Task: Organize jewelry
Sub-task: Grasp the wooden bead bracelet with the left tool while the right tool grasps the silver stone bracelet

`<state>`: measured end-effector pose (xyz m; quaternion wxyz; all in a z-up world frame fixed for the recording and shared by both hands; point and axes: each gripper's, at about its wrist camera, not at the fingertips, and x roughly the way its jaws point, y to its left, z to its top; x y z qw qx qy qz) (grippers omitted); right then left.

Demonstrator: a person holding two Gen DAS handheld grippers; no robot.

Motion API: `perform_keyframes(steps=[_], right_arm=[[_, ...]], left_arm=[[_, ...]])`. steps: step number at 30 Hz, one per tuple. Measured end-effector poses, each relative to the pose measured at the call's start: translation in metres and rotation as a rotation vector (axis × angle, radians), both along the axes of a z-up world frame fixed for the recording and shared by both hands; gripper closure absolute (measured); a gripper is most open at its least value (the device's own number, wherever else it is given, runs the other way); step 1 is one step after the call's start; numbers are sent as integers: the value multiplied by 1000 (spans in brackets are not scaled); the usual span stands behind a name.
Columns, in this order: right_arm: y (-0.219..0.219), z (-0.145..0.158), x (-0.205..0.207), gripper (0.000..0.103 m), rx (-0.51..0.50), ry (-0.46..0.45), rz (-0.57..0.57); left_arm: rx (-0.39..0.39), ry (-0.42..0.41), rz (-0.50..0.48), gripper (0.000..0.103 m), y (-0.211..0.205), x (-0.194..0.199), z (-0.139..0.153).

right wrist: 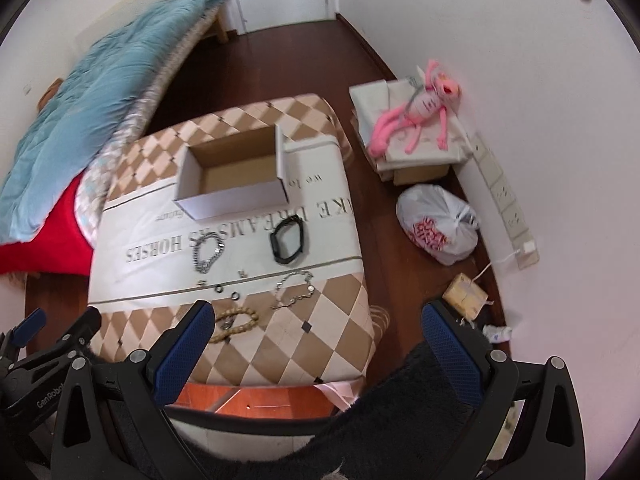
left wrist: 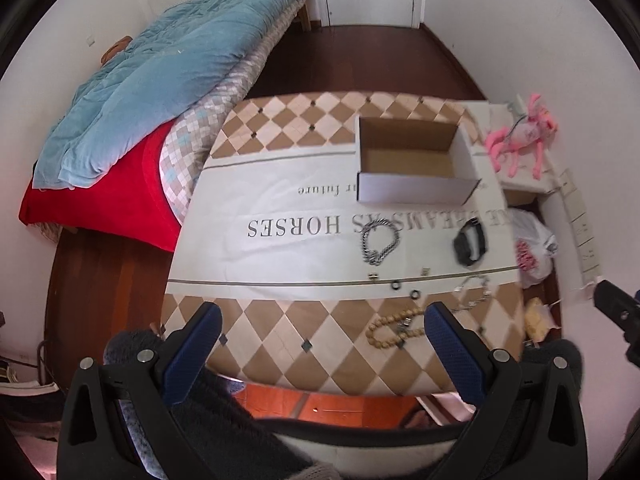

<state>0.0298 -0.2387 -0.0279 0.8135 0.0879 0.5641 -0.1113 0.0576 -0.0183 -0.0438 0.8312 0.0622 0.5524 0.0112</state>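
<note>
An empty cardboard box (left wrist: 412, 162) (right wrist: 236, 174) stands open at the far side of the cloth-covered table (left wrist: 280, 264) (right wrist: 320, 320). In front of it lie a heavy silver chain (left wrist: 380, 242) (right wrist: 208, 252), a black band (left wrist: 470, 246) (right wrist: 288, 240), a thin silver chain (left wrist: 474, 290) (right wrist: 294, 288), a wooden bead bracelet (left wrist: 394, 328) (right wrist: 236, 322) and small dark rings (left wrist: 416, 294) (right wrist: 235, 296). My left gripper (left wrist: 324, 344) is open and empty above the near table edge. My right gripper (right wrist: 318, 344) is open and empty, right of the beads.
A bed with a blue quilt (left wrist: 160, 68) (right wrist: 92, 108) lies left of the table. A pink plush toy (left wrist: 520, 136) (right wrist: 416, 116) sits on boxes by the right wall, with a white plastic bag (right wrist: 440, 224) and a power strip (right wrist: 504, 204) on the wooden floor.
</note>
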Motion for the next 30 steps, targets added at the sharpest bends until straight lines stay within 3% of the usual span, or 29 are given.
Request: perform_keyframes(steps=[2,6,14,17,21,25,30], right_arm=[[-6,-22,7,0,9,27,-11],[-13,-72,21,14,38,93,-17],[-17,-153,30,29,80,202,-8],[-19,-168,32,32,87,220,-14],[-22,-177,31,32,98,233,-26],[-27,-183,31,32,105,242,-38],[-33,-192,34,32,139,241,-46]], left_arm=[[14,23,-4,0,2,7,-23],[18,106,-12,0,5,20,-71],[-24,271,-57,3,-1,22,-148],[-41,316,-79,14,-5,21,-168],[-39,363,-88,14,-10,22,-190],[-56,369,-85,15,-9,23,-200],[-88,337,-105,31,-11,19,-204]])
